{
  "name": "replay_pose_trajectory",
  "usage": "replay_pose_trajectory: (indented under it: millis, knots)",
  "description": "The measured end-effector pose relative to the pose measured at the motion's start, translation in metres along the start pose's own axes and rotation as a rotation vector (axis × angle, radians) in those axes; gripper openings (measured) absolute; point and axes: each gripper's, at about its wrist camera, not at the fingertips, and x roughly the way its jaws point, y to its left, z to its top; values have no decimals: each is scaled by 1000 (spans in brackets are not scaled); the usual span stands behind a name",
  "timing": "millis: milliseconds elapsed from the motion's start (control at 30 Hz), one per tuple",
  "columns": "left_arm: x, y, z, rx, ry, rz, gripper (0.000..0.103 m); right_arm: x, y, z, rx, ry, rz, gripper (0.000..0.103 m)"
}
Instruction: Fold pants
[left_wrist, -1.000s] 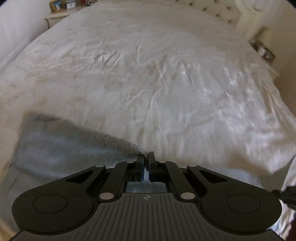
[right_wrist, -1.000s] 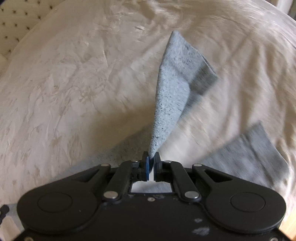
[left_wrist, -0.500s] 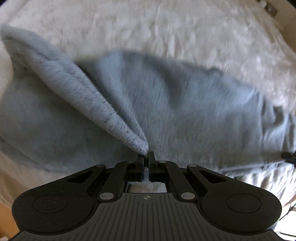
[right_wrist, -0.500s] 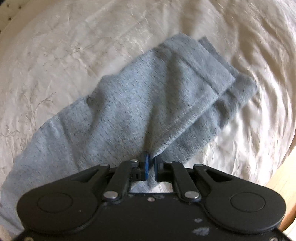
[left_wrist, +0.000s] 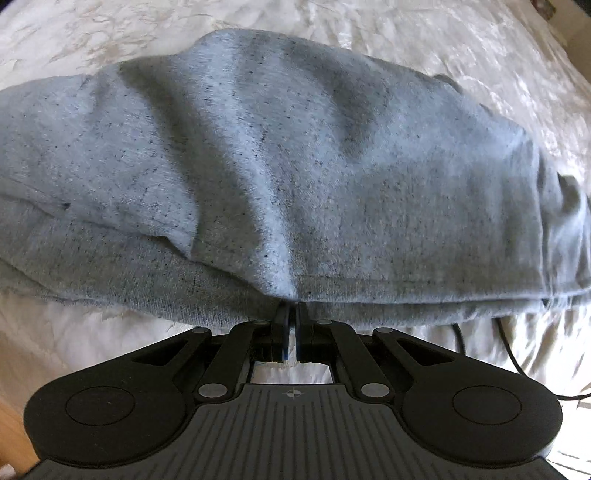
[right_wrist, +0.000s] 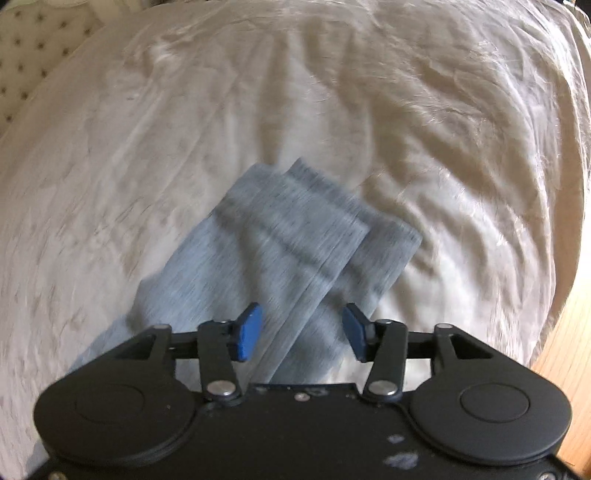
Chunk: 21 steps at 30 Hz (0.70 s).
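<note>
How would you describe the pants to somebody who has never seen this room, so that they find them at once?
Look at the big bed covered by a wrinkled cream bedspread. On it, at the near edge, lie the pants, a grey speckled knit garment folded over on itself, with the two leg ends lying stacked. They are the only grey cloth on the pale cover, and the left gripper is shut on their edge.

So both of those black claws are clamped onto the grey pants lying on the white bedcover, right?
Not quite. Only the left claw is clamped onto the grey pants. The right wrist view shows the right claw with its blue pads apart: it has just been opening, the cloth lies loose between them, touching neither. The pants do lie on the white bedcover.
</note>
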Motion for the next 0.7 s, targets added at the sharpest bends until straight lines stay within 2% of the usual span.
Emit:
replay_pose_trajectory:
  millis: [100,233,267,300,333,367,500,567,633,700]
  knots:
    - [1,0,-2,-53,-2,11,3,19,-11,14,23,41,-6,54]
    - [4,-9,0,-74,-13,43,3,39,-25,21,102,95,29,53]
    - [4,-10,0,-79,-17,49,3,43,-26,23,113,100,43,46]
    - [5,-13,2,-84,-20,55,3,43,-27,24,114,106,58,24]
    - [4,-19,0,-89,-22,62,3,42,-26,25,105,110,77,9]
    - [3,-21,1,-90,-24,66,3,38,-23,27,84,108,89,5]
    - [-4,-33,-3,-77,-40,77,2,-15,-5,26,-76,-34,134,3]
    - [-6,-44,-5,-74,-51,74,2,-41,-11,22,-114,-95,148,3]
    - [-7,-46,-8,-62,-52,83,2,-41,-22,16,-137,-93,82,3]
    - [-5,-48,-13,-58,-42,91,2,-18,-35,12,-142,-29,2,2]
